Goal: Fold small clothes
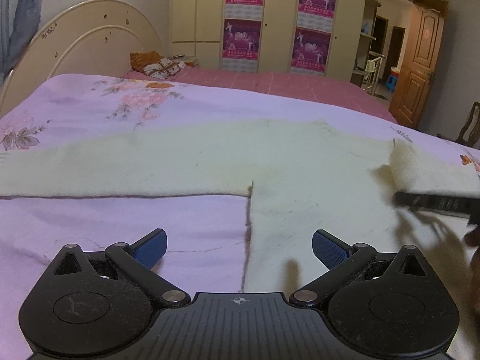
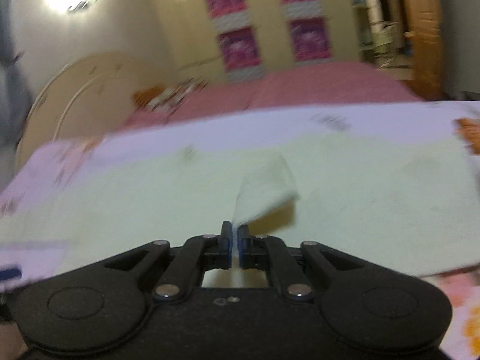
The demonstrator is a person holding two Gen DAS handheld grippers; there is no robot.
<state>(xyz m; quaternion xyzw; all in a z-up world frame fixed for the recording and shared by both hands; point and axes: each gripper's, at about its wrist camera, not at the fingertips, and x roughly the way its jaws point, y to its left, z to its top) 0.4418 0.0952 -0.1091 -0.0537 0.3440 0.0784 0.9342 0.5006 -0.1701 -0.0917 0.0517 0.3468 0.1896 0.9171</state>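
A pale cream garment lies spread flat on the lilac floral bedsheet, with one sleeve stretching to the left. My left gripper hovers open over the garment's near left edge, with nothing between its blue pads. In the blurred right wrist view, my right gripper is shut on a lifted flap of the same garment, and the cloth runs between the pads. In the left wrist view the right gripper reaches in from the right edge, with the raised flap above it.
Behind the lilac sheet, a pink bedcover reaches a cream headboard, with a patterned pillow pile on it. A wardrobe with pink posters lines the far wall. A wooden door and a chair stand at the right.
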